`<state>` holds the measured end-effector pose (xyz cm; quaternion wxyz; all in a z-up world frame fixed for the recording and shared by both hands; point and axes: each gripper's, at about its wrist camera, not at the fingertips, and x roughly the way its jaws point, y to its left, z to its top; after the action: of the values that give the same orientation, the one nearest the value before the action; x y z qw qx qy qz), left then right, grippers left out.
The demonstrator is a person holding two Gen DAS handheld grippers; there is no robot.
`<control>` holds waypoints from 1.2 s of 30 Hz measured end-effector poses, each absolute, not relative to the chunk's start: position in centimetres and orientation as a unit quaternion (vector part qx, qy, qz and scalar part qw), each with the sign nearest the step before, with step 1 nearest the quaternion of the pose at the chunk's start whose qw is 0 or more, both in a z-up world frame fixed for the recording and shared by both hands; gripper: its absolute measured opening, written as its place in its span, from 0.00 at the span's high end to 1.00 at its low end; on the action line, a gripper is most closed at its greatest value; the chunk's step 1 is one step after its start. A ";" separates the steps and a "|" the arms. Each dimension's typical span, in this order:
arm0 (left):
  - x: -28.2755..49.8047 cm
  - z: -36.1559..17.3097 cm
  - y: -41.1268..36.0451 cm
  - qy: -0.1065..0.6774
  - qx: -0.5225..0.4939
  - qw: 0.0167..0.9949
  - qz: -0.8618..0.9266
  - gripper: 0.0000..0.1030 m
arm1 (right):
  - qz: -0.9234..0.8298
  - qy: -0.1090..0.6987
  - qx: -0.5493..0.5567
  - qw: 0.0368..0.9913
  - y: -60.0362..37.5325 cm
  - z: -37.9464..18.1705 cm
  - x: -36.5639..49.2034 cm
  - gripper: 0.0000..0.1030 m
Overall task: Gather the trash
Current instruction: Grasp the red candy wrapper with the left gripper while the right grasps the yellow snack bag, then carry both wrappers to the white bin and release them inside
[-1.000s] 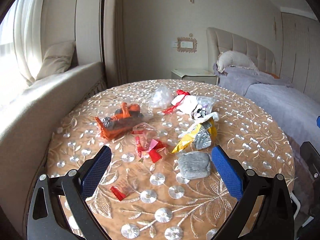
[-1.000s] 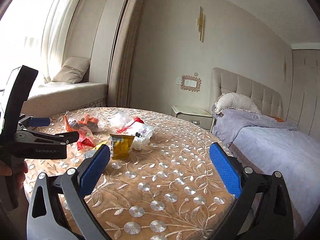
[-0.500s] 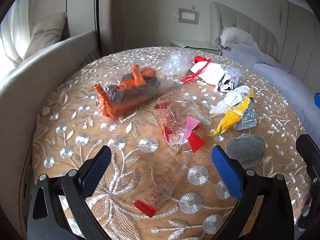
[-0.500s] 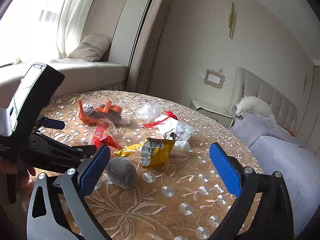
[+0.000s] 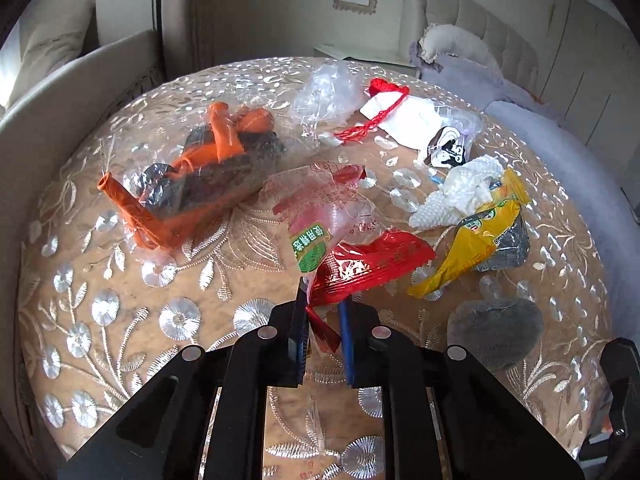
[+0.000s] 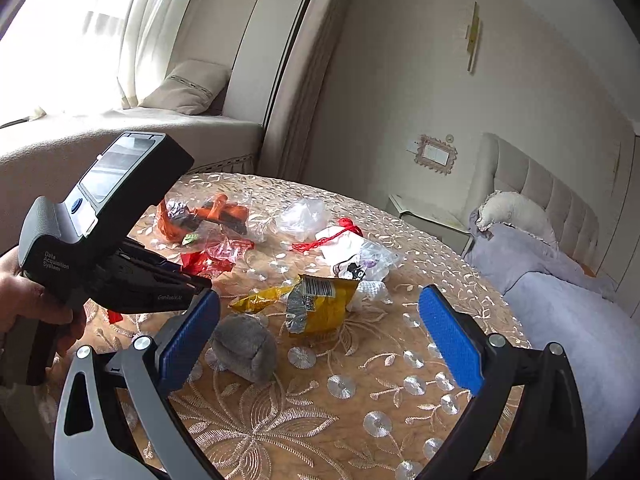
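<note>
Two grippers are in view over the round table [image 5: 100, 320]. The left gripper [image 5: 323, 334] has just been closing and now pinches the near tail of a clear-and-red wrapper [image 5: 340, 236]; the bulk of that wrapper lies at twelve o'clock from the fingertips. To do the lift well, raise slowly and straight, since the grip appears thin and the film could slip. The right gripper [image 6: 318, 328] stands spread and empty, with a grey wad [image 6: 244, 346] by its left finger, at nine o'clock.
</note>
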<state>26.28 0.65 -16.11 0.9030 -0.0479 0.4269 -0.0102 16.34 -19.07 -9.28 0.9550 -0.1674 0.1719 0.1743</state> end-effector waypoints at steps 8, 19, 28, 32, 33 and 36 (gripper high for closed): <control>23.1 -13.1 1.1 0.364 -0.040 0.931 0.011 0.92 | 0.169 0.177 -0.183 0.952 -18.1 -9.4 17.1 0.04; 22.6 -12.1 0.7 0.348 -0.031 0.937 0.006 0.93 | 0.169 0.302 -0.134 0.928 -16.4 -11.0 24.4 0.25; 21.9 -11.5 0.4 0.334 -0.028 0.942 0.009 0.92 | 0.170 0.325 -0.121 0.923 -17.3 -11.6 24.7 0.98; 21.2 -10.7 -0.3 0.323 -0.028 0.946 0.000 0.92 | 0.165 0.274 -0.108 0.941 -19.1 -8.9 21.8 0.98; 21.0 -10.5 -0.6 0.320 -0.027 0.947 -0.002 0.92 | 0.161 0.263 -0.105 0.945 -19.7 -8.2 21.1 0.98; 20.4 -10.0 -2.2 0.312 -0.024 0.950 -0.018 0.92 | 0.141 0.231 -0.109 0.956 -21.3 -6.6 18.8 0.98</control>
<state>20.41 -2.22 -9.97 0.9497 -0.0235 0.3119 -0.0176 18.82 -21.33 -6.64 0.9564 -0.1086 0.2314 0.1414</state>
